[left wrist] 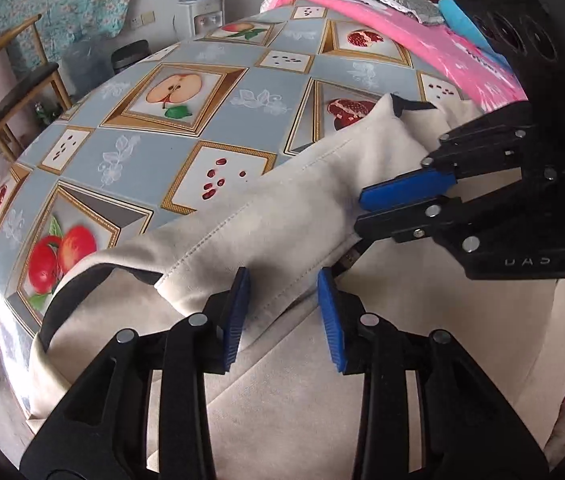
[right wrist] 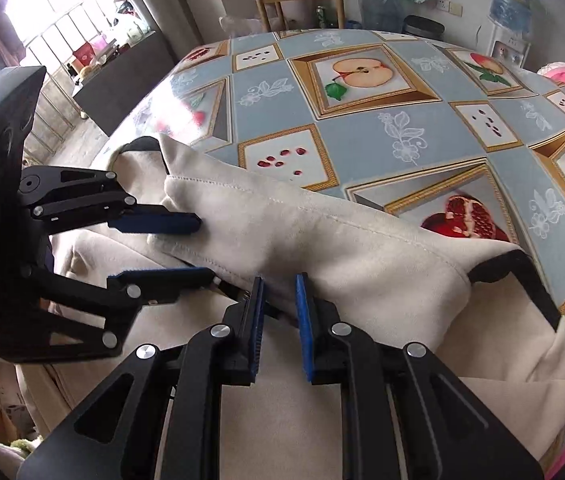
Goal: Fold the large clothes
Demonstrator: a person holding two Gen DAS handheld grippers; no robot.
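A large beige garment (left wrist: 266,216) with black trim lies on the near part of the fruit-print table (left wrist: 186,152); a rolled fold of it runs across in front of both grippers. My left gripper (left wrist: 284,280) is open, its blue pads either side of that fold. My right gripper (left wrist: 362,216) shows at the right of the left wrist view, its jaws narrowly apart at the fold's edge. In the right wrist view the garment (right wrist: 322,240) lies the same way; my right gripper (right wrist: 280,284) has a small gap with cloth between the pads. The left gripper (right wrist: 202,246) stands open at the left.
Pink clothes (left wrist: 422,36) are piled at the table's far right. A wooden chair (left wrist: 14,80), a water dispenser (left wrist: 198,4) and a bin (left wrist: 130,54) stand beyond the table. A window (right wrist: 54,12) and a dark cabinet (right wrist: 122,76) are off the left side.
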